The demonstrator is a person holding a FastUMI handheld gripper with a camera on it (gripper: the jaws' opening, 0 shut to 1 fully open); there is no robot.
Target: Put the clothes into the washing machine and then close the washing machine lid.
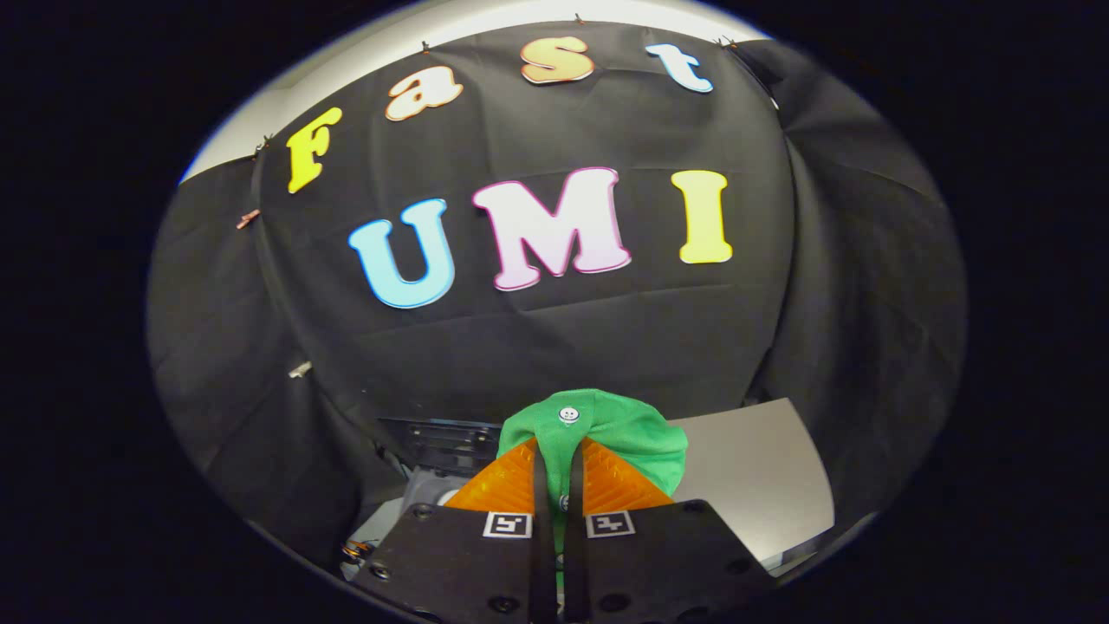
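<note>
Tool fingers nearly pressed together, pinching a green garment with a white button; cloth is bunched over and just beyond the fingertips, lifted clear against the booth wall. No clear long axis: it's a wad, bulk spilling to the right of the fingers. Below and left of the fingers sits dark hardware with a pale part, likely the washing machine, can't confirm the opening. Grey flat panel lies to the right, possibly the lid. Judgement: garment goes down and slightly left before release.
</note>
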